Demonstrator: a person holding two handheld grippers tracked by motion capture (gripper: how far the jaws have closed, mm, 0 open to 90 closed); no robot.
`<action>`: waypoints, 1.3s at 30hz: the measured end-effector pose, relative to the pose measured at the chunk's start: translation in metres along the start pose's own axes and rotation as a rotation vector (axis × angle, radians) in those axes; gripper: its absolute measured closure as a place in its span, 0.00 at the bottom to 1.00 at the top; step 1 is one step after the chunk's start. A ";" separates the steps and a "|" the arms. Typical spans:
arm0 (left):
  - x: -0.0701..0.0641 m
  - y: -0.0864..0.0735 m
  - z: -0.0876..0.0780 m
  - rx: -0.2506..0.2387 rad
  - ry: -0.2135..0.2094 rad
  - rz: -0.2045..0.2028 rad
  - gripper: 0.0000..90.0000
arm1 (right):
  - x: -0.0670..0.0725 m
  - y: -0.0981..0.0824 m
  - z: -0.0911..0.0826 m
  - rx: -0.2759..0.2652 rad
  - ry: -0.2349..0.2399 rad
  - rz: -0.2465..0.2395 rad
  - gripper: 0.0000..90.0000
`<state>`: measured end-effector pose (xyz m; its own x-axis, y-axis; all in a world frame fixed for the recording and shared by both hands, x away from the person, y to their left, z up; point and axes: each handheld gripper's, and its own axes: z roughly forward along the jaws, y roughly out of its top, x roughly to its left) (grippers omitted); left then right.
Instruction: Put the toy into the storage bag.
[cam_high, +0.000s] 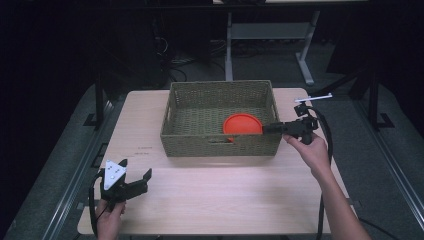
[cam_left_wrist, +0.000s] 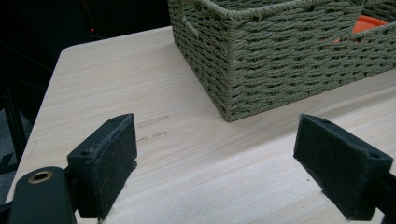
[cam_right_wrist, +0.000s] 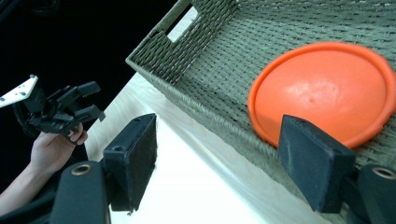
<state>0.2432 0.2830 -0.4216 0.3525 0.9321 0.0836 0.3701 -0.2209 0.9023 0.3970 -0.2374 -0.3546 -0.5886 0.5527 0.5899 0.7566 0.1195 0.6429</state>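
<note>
Nearest, at the table's (cam_high: 200, 200) front left corner: left gripper (cam_high: 134, 184), jaws spread wide, holding nothing, hovering low over bare wood. Farther in, at mid-table: woven basket (cam_high: 220, 145) with cut-out handles, orange disc (cam_high: 242, 124) lying flat inside against the near right wall. Right gripper (cam_high: 267, 128) at the basket's right end, jaws parted and empty, astride the wall, one jaw outside, the other inside over the disc's edge. Likely risks: closing now would pinch the wall along with the disc; lifting could drag or tip the basket, with nothing bracing it.
</note>
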 end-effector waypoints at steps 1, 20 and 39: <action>0.000 0.000 0.000 0.000 0.000 0.000 0.14 | 0.000 -0.002 -0.001 -0.002 0.001 -0.003 0.31; -0.001 0.000 0.001 0.002 -0.004 -0.003 0.14 | -0.008 -0.039 -0.018 -0.010 0.006 0.004 0.29; 0.000 -0.001 0.001 0.002 -0.006 0.000 0.14 | -0.026 -0.074 -0.028 0.005 0.009 0.047 0.29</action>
<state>0.2435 0.2825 -0.4230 0.3578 0.9303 0.0812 0.3714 -0.2216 0.9016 0.3484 -0.2837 -0.4034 -0.5547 0.5504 0.6240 0.7850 0.0976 0.6118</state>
